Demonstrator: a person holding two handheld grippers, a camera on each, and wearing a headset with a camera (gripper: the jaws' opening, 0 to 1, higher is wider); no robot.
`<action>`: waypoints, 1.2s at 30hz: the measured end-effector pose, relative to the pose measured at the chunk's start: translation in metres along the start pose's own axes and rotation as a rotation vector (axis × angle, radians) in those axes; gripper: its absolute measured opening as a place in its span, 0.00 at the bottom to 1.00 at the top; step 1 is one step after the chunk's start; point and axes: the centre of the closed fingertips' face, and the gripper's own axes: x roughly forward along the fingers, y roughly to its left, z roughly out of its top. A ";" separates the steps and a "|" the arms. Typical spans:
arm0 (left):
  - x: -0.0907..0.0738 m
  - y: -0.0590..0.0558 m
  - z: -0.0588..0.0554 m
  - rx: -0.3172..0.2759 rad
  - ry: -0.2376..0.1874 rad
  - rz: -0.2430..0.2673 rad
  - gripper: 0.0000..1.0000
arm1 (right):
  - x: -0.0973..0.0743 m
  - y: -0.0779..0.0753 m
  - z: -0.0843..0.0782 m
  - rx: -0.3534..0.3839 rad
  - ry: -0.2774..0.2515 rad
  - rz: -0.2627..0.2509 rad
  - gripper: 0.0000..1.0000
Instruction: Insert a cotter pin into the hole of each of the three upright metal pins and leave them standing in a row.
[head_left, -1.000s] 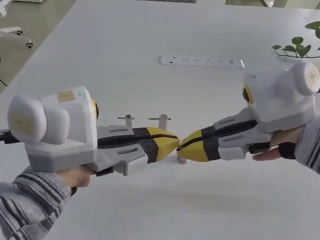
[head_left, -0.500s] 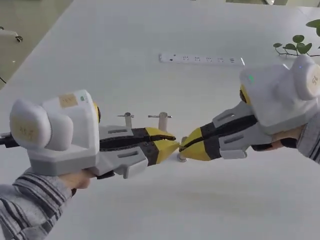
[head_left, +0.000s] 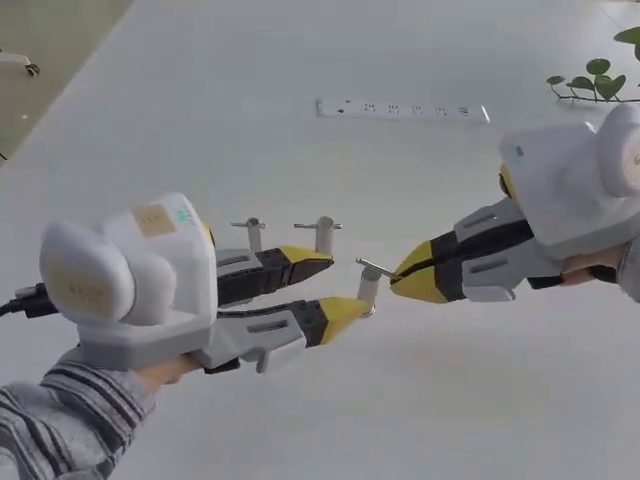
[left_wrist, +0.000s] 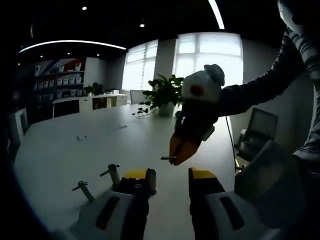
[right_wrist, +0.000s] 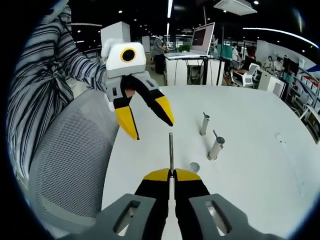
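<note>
Two upright metal pins (head_left: 254, 236) (head_left: 323, 236) stand side by side on the white table (head_left: 300, 400), each with a cotter pin across its top; they also appear in the right gripper view (right_wrist: 204, 124) (right_wrist: 216, 148). A third metal pin (head_left: 367, 292) stands in front of them, by the lower jaw of my left gripper (head_left: 345, 283), which is open and holds nothing. My right gripper (head_left: 396, 285) is shut on a cotter pin (head_left: 374, 268) (right_wrist: 170, 150), which sticks out level beside the third pin's top. I cannot tell whether it touches.
A white power strip (head_left: 400, 108) lies farther back on the table. A green plant (head_left: 590, 85) sits at the far right edge. The table's left edge drops to the floor (head_left: 40, 60). A mesh chair (right_wrist: 65, 150) stands beside the table.
My left gripper has opened its jaws. The right gripper has drawn back to the right with the cotter pin, and the third pin now stands in plain sight between them.
</note>
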 end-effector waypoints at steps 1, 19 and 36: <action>0.001 0.001 0.000 -0.006 -0.005 0.005 0.28 | 0.000 -0.002 -0.004 -0.008 0.016 -0.005 0.00; 0.031 0.023 -0.040 -0.056 0.053 0.156 0.33 | 0.004 -0.025 -0.050 -0.011 0.128 -0.028 0.00; 0.064 0.037 -0.061 -0.083 0.123 0.188 0.28 | 0.013 -0.036 -0.063 -0.023 0.157 0.006 0.00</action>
